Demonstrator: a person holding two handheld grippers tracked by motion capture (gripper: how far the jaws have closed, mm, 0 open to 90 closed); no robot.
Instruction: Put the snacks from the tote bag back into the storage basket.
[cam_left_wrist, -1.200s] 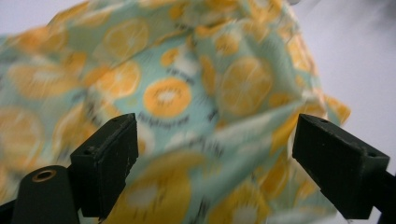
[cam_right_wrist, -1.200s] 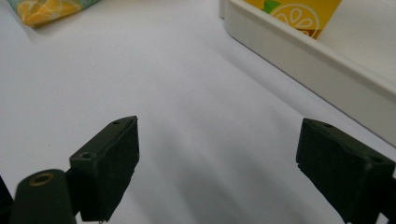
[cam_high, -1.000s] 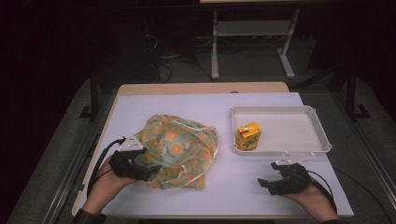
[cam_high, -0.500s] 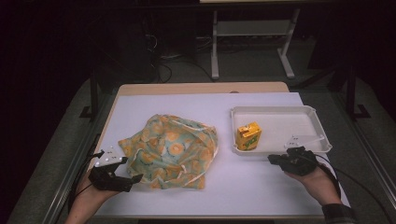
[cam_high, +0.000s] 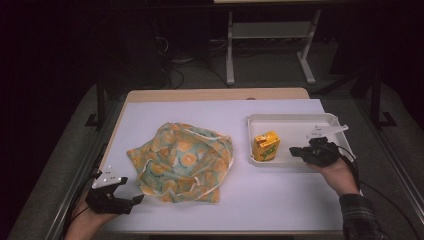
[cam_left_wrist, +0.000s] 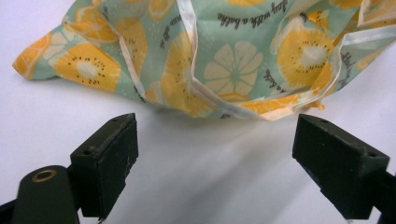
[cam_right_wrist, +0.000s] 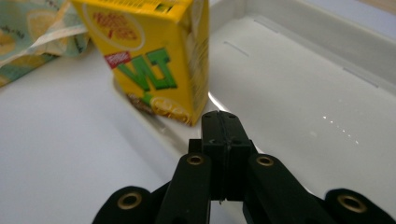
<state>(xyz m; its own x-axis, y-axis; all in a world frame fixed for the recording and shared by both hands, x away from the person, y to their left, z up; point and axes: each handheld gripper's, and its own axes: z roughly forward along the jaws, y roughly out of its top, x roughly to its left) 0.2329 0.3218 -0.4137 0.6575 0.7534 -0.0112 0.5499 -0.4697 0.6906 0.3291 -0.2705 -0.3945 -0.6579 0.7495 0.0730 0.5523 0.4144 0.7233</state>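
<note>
A crumpled cloth bag (cam_high: 185, 160) with an orange-slice print on pale green lies in the middle of the table. My left gripper (cam_high: 132, 202) rests at its near-left corner, open, and the bag's hem (cam_left_wrist: 233, 60) lies just beyond the wide-apart jaws, nothing between them. A yellow juice carton (cam_high: 265, 146) stands at the left end of a white tray (cam_high: 290, 118). My right gripper (cam_high: 293, 150) hovers over the tray's near edge, shut on nothing. Its tip (cam_right_wrist: 221, 116) points at the carton's (cam_right_wrist: 149, 56) lower corner, a little short of it.
A white mat (cam_high: 200, 110) covers the wooden table. The tray's floor (cam_right_wrist: 327, 70) to the right of the carton is bare. Dark floor, cables and a metal stand lie beyond the far edge. A person's hands hold both grippers from the near side.
The left gripper has drawn back from the bag toward the near-left corner, jaws open. The right gripper has moved away from the near edge up to the tray, and its jaws have come together.
</note>
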